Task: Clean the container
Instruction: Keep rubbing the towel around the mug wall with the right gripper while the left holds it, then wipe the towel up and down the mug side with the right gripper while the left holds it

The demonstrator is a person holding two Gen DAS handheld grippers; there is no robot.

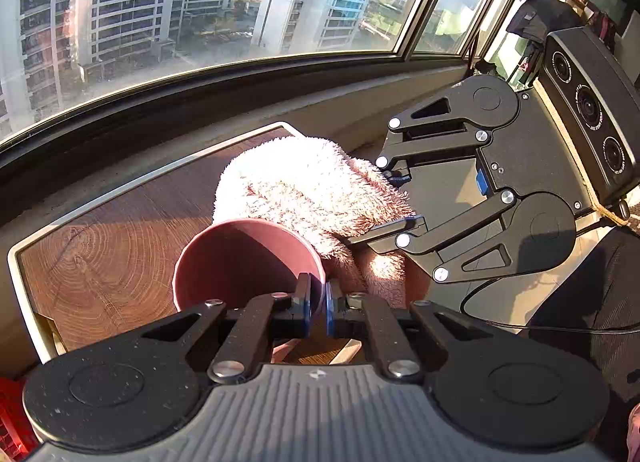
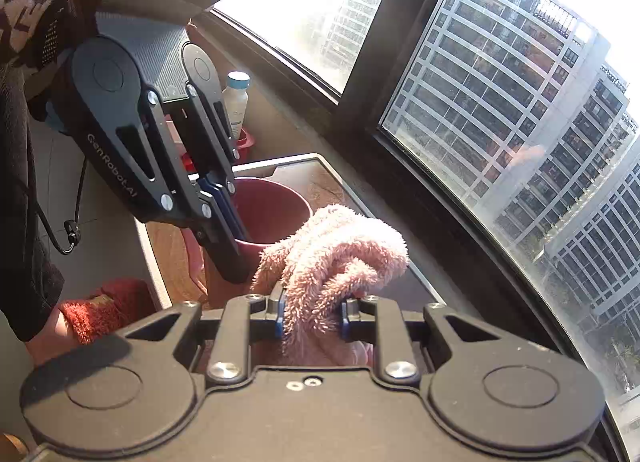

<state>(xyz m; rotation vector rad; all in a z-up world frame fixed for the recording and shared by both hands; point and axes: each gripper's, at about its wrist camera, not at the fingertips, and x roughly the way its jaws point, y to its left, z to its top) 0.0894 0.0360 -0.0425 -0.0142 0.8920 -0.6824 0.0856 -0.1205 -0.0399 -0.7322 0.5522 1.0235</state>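
A dark pink cup (image 1: 244, 262) stands tilted over a wood-grain tray (image 1: 104, 258). My left gripper (image 1: 318, 304) is shut on the cup's near rim, one finger inside and one outside. A fluffy pink cloth (image 1: 308, 189) hangs bunched just beyond the cup's far rim, and my right gripper (image 1: 394, 201) is shut on it. From the right wrist, the cloth (image 2: 332, 258) fills the gap of my right gripper (image 2: 311, 320), and the cup (image 2: 272, 209) sits behind it with my left gripper (image 2: 236, 229) clamped on its rim.
The tray (image 2: 332, 181) lies on a ledge under a large window (image 1: 200, 1). A white bottle with a blue cap (image 2: 236, 101) stands at the ledge's far end above something red. A red cloth (image 2: 104, 306) lies low beside the tray. A patterned sleeve (image 2: 24, 13) shows behind the left gripper.
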